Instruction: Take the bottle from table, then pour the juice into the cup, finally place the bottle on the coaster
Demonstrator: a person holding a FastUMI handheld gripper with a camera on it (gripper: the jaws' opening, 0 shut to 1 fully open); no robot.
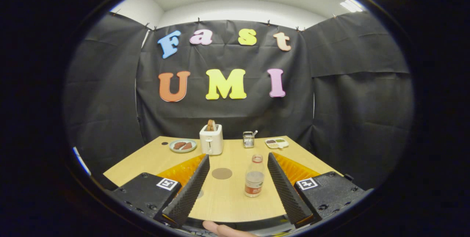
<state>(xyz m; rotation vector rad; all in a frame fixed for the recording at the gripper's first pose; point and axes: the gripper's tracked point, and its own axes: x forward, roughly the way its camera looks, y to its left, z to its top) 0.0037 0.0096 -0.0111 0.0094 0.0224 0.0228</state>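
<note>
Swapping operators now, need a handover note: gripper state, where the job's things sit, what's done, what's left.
Gripper: open, fingers spread wide, holding nothing.
Bottle: upright on the table, between the fingers, nearer the right one, touched by neither. Cap on.
Coaster: flat on the table, left of the bottle, bare.
Cup: not identified with certainty; a metal container stands at the far edge.
Done: nothing.
Left: grasp the bottle, pour, set it on the coaster.

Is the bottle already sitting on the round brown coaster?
No, the bottle stands on the bare table between the open gripper's fingers, apart from the coaster beside it.
</note>
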